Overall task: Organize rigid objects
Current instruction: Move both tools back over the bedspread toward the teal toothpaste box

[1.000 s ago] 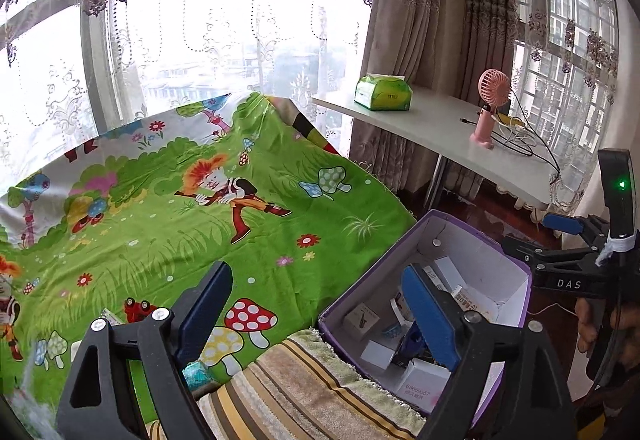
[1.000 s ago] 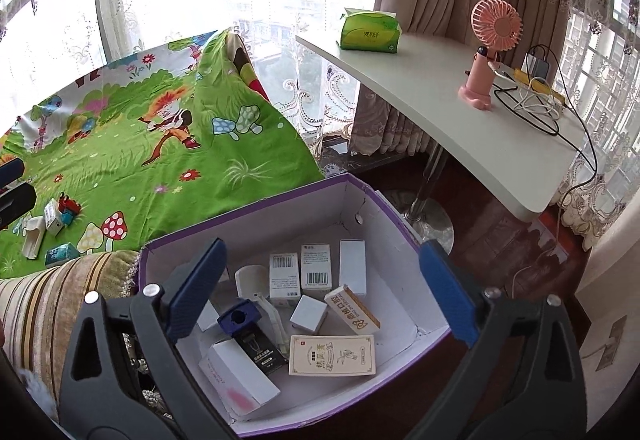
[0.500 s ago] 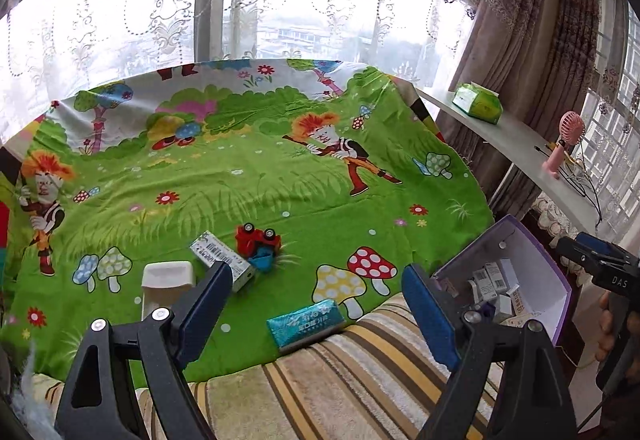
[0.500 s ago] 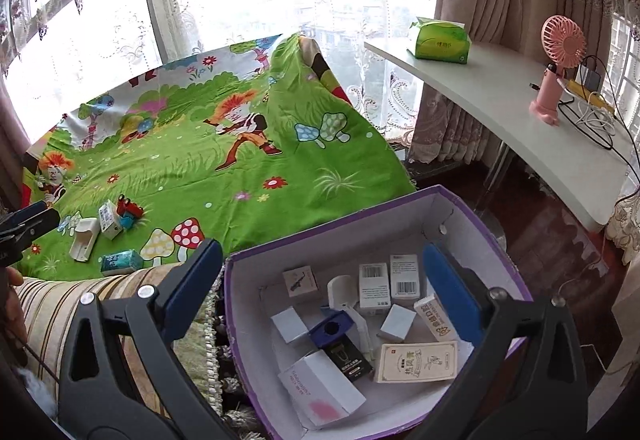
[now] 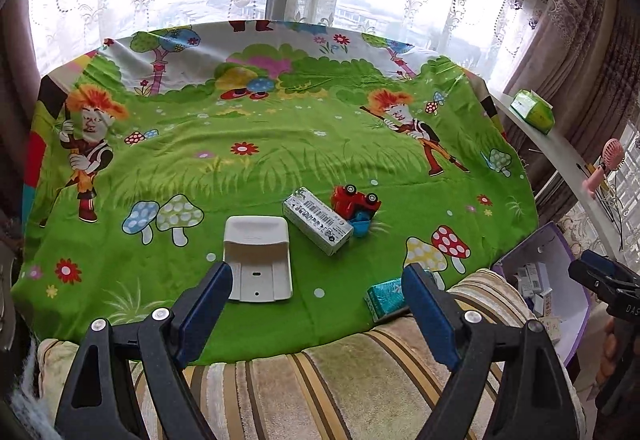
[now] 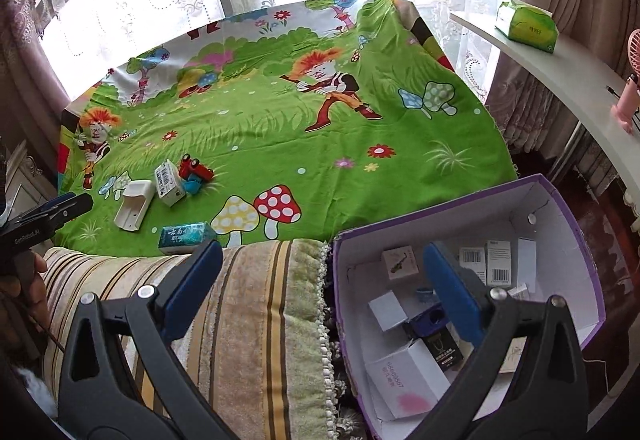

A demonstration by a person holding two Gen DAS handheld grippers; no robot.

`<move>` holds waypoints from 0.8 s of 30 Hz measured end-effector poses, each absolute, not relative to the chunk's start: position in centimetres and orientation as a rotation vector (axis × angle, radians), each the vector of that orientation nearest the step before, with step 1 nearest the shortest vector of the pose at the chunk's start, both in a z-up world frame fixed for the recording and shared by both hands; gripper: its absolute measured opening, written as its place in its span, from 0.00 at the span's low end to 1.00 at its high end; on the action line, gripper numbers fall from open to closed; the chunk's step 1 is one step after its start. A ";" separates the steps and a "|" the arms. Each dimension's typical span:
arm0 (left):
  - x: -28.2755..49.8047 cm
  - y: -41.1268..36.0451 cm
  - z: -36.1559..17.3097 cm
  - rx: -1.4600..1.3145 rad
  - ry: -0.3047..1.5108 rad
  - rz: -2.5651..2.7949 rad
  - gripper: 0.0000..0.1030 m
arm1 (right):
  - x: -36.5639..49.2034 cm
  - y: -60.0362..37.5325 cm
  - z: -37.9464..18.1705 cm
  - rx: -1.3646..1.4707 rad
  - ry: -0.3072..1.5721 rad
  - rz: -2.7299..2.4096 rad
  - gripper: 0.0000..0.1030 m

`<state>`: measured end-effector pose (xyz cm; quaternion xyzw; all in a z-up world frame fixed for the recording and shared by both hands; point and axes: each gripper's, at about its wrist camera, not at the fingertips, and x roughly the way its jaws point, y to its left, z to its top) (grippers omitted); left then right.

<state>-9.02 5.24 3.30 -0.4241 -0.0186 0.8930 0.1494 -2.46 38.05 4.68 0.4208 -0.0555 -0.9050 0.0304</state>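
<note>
Green cartoon sheet (image 5: 280, 144): four items left; purple box (image 6: 568, 216) near right. Both grippers, left (image 5: 316, 304) and right (image 6: 320, 288), gaping, empty. I'd straddle the white holder (image 5: 256, 260) across its narrow sides, then squeeze

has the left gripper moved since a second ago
Yes. The left gripper, open and empty, has swung left, away from the purple box, which was under its right finger and now sits at the right edge; it now faces the white holder.
</note>
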 end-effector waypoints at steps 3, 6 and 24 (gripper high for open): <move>-9.6 4.6 2.8 -1.262 -0.048 2.560 0.85 | -3.3 36.1 4.2 1.315 -0.147 -2.746 0.98; -10.3 3.9 2.1 -1.311 -0.068 2.548 0.85 | -4.0 34.1 3.7 1.318 -0.107 -2.705 0.98; -14.9 3.5 -3.2 -1.632 -0.009 2.452 0.86 | -7.9 24.1 -0.5 1.449 0.200 -2.474 0.98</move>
